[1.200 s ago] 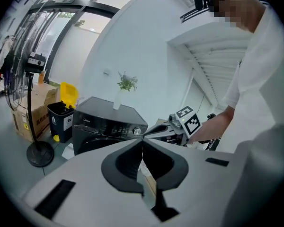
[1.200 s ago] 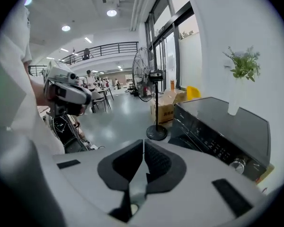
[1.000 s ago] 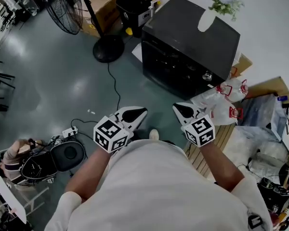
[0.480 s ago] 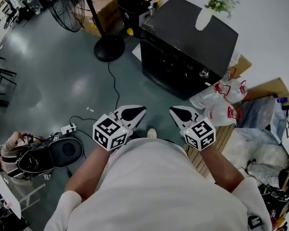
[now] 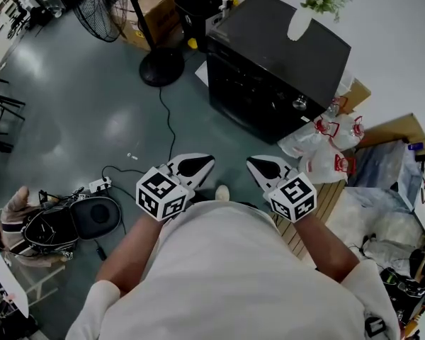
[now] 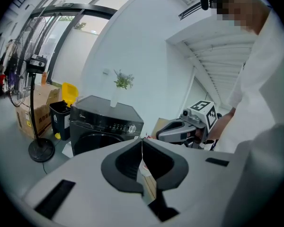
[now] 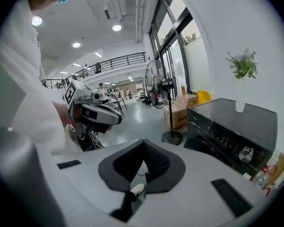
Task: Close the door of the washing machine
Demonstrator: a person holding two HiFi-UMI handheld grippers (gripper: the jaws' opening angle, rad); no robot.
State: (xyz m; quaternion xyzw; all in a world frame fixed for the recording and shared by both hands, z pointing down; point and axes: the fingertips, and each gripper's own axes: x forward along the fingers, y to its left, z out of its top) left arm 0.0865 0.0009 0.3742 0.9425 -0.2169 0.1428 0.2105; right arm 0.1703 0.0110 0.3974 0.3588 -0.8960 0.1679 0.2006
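Head view: I see the black washing machine standing on the floor ahead, well apart from my left tongs and right tongs. Left gripper view: the left tongs are clenched with nothing between them, the machine beyond. Right gripper view: the right tongs are clenched and empty, the machine off to the right.

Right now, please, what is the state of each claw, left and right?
Left grey claw: closed, holding nothing.
Right grey claw: closed, holding nothing.
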